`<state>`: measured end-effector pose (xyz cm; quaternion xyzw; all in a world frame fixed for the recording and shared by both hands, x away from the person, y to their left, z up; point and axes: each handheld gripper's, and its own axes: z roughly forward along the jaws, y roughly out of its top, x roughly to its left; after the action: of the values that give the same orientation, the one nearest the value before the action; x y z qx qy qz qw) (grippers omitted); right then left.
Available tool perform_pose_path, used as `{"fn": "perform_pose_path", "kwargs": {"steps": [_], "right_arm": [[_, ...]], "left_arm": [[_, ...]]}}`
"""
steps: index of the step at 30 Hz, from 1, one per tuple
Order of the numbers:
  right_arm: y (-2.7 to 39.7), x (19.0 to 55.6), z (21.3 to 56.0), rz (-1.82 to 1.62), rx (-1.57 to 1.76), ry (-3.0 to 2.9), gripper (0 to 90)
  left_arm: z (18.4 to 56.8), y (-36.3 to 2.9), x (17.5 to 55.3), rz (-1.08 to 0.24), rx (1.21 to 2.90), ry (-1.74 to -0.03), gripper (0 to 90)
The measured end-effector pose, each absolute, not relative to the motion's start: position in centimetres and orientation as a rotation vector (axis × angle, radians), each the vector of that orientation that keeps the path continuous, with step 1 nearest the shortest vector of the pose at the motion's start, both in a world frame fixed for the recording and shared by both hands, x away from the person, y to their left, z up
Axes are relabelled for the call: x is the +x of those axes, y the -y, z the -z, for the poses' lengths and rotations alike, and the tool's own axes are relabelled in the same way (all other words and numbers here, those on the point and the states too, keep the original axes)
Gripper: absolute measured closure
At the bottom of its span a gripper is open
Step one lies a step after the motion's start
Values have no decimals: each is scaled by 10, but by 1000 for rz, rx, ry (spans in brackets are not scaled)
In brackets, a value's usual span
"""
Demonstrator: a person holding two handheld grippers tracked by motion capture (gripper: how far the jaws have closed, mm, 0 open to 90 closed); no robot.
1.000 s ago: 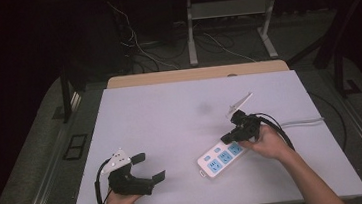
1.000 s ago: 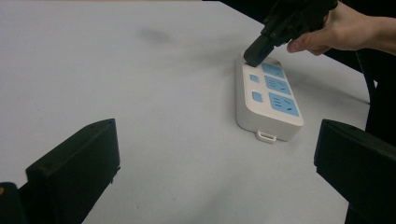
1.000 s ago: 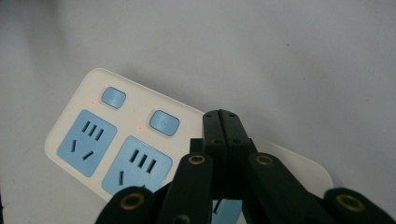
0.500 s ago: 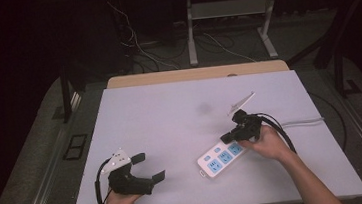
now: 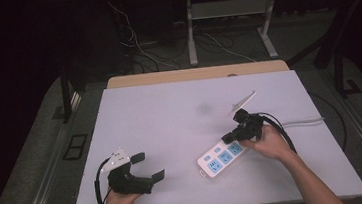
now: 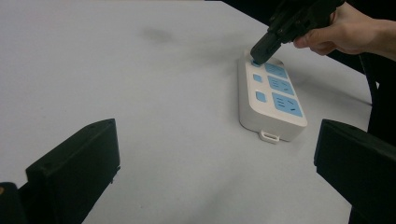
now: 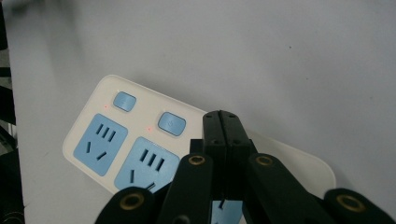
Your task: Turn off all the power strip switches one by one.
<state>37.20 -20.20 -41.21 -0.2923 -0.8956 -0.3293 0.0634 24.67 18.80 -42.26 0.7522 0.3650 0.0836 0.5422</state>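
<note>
White plastic power strip (image 5: 223,156) with blue sockets: right tongs (image 5: 228,138) clenched, pressing third switch; left tongs (image 5: 147,166) released, idle. Next: lift off.

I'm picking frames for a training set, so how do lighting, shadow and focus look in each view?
High view: table evenly lit, surroundings nearly black, a faint smudge on the tabletop. Left gripper view: power strip sharp, its own tool's jaws soft and dark. Right gripper view: right tool and the strip's switches crisp, two small red lights visible; no glare.
</note>
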Motion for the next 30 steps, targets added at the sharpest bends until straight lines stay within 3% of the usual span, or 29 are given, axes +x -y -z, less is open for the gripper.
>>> {"fn": "perform_pose_path", "kwargs": {"steps": [13,30], "right_arm": [[210,365,391,1078,-860,2695,900],[189,356,366,1064,-763,2749,900]], "left_arm": [[423,-188,247,-196,1786,-867,0],[423,-187,247,-197,1790,-863,0]]}}
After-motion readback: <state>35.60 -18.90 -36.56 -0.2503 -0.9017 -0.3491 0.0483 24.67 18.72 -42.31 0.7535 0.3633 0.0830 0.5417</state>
